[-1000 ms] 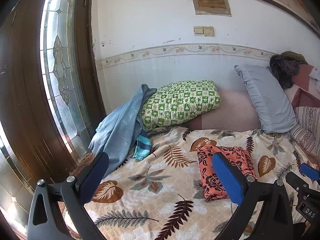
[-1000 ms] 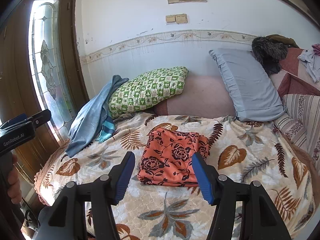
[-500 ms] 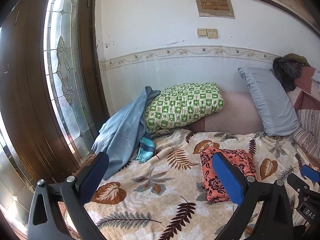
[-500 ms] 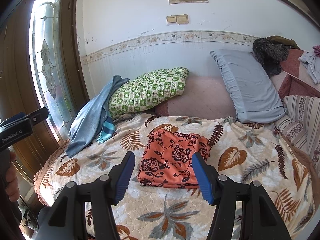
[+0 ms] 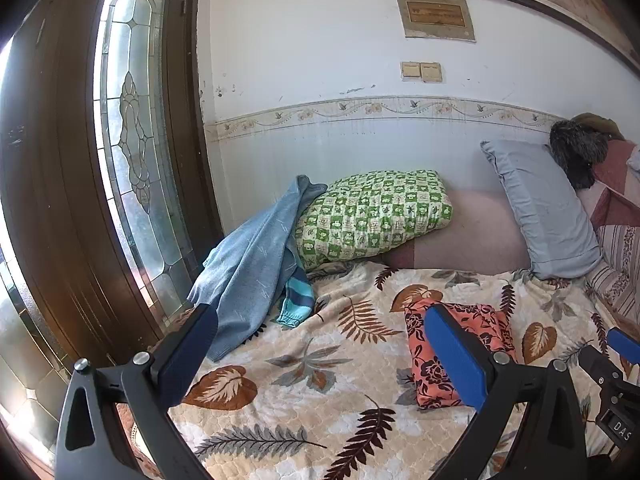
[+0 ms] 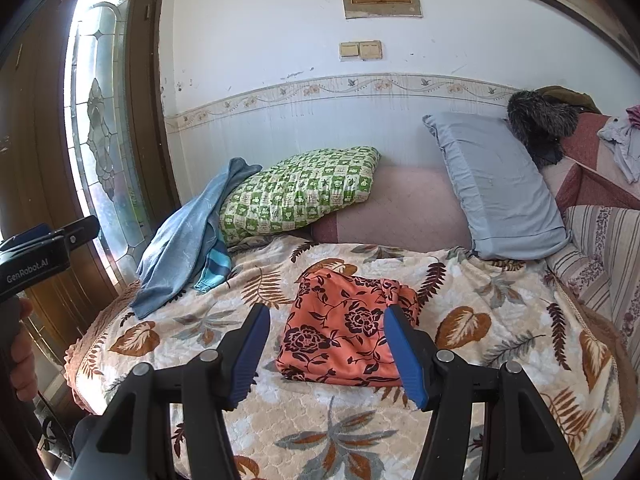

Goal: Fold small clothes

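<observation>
A folded orange garment with dark flowers (image 6: 344, 328) lies in the middle of the leaf-print bed cover (image 6: 500, 320); it also shows in the left wrist view (image 5: 424, 360). My right gripper (image 6: 326, 350) is open and empty, held above the bed just in front of the garment. My left gripper (image 5: 320, 352) is open and empty, above the bed's left part, the garment behind its right finger. A blue garment with a striped cuff (image 5: 248, 268) is draped at the bed's back left, also in the right wrist view (image 6: 180, 240).
A green checked pillow (image 6: 300, 192) and a grey pillow (image 6: 496, 184) lean on the back wall. A wooden door with a glass panel (image 5: 120, 160) stands at the left. Dark furry thing and more clothes (image 6: 540, 124) lie at the right. The left gripper's body (image 6: 36, 256) shows at the left.
Both grippers have drawn back and tilted up slightly; the bed and garment sit a little lower in view. The garment has not moved. Both grippers stay open.
</observation>
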